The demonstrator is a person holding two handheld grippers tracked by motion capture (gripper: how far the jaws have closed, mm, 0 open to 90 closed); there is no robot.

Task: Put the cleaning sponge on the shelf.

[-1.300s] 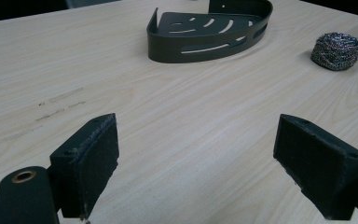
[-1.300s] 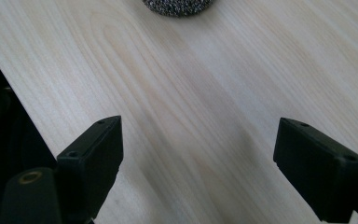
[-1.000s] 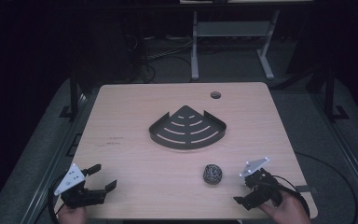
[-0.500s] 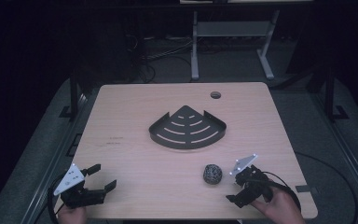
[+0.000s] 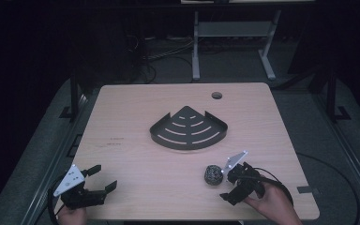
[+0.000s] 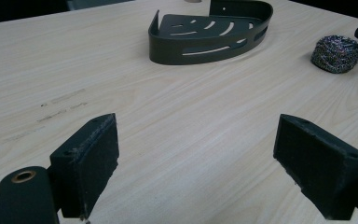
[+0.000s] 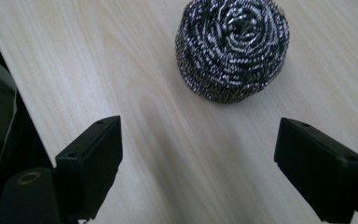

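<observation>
1. Right gripper [image 5: 226, 182]: jaws apart, just beside the round steel-wool scouring ball [image 5: 212, 174], near right on the pale wooden table [image 5: 136, 117].
2. Left gripper [image 5: 101, 178]: jaws apart, near left.
3. Black slotted metal corner tray [image 5: 188, 129]: table centre.

The right claw [image 7: 198, 163] hung wide open over the worktop [image 7: 121, 70], a steel wool scourer [image 7: 232, 49] just beyond its jaws, untouched.

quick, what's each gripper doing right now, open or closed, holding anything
Left gripper: open, holding nothing.
Right gripper: open, holding nothing, beside the scourer.
</observation>
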